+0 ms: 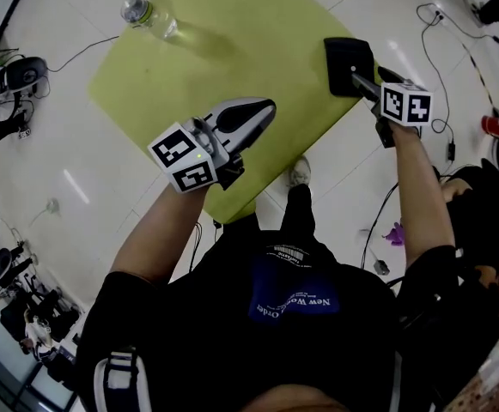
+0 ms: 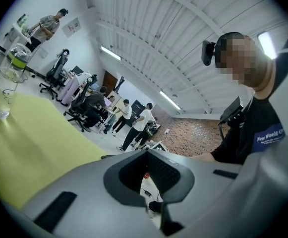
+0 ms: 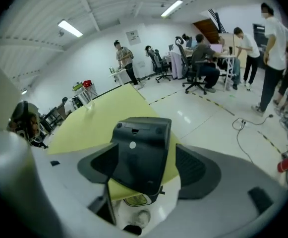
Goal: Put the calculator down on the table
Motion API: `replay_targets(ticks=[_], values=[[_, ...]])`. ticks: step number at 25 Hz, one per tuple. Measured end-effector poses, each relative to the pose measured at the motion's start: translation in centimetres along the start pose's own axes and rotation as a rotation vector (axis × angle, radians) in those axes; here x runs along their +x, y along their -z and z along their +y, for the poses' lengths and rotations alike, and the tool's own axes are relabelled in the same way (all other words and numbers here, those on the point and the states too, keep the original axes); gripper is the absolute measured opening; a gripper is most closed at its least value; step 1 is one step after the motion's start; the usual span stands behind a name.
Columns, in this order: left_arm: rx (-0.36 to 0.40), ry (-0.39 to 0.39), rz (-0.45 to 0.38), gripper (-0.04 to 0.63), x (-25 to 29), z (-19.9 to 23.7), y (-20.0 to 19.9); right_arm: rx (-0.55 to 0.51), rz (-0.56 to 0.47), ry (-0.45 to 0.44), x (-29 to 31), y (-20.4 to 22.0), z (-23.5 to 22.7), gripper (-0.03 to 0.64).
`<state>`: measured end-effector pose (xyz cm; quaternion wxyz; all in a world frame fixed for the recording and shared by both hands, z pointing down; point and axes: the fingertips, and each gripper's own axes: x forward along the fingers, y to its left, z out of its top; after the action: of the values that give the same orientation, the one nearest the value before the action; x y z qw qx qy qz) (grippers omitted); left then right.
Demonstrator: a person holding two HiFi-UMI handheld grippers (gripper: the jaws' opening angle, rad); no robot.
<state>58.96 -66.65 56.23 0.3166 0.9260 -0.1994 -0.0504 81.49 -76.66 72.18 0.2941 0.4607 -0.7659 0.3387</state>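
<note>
A black calculator (image 1: 349,61) is over the right corner of the yellow-green table (image 1: 232,33), underside up. My right gripper (image 1: 356,80) reaches down to it from the right. In the right gripper view the calculator (image 3: 141,148) stands between the jaws of the right gripper (image 3: 147,165). The right pad (image 3: 198,167) is clear of it and the left pad is at its edge, so the jaws are open. Its near end sticks out past the table (image 3: 99,118) edge. My left gripper (image 1: 262,110) hovers level at the table's near corner, tips together and empty (image 2: 147,155).
A clear water bottle (image 1: 146,14) stands at the table's far left, also seen as the bottle (image 2: 7,78) in the left gripper view. Cables (image 1: 438,67) and gear lie on the white floor around the table. People and office chairs (image 3: 198,68) are farther off.
</note>
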Motion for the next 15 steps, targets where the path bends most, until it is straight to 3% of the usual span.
replay_targets(ticks=[4, 7, 8, 13, 15], values=[[0.010, 0.004, -0.020, 0.006, -0.4, -1.3, -1.3, -0.016, -0.127, 0.017, -3.7, -2.6, 0.4, 0.336], [0.037, 0.009, -0.043, 0.006, -1.4, -3.1, -3.4, -0.032, -0.298, -0.123, -9.6, -6.0, 5.0, 0.334], [0.053, 0.010, -0.052, 0.006, -2.0, -3.9, -4.4, -0.039, -0.356, -0.180, -12.1, -7.1, 7.0, 0.305], [0.153, 0.021, -0.116, 0.006, -5.9, -10.3, -10.2, -0.084, -0.603, -0.381, -25.5, -11.0, 16.8, 0.005], [0.199, 0.039, -0.151, 0.006, -7.1, -13.5, -12.4, -0.111, -0.649, -0.433, -29.6, -11.4, 19.8, -0.011]])
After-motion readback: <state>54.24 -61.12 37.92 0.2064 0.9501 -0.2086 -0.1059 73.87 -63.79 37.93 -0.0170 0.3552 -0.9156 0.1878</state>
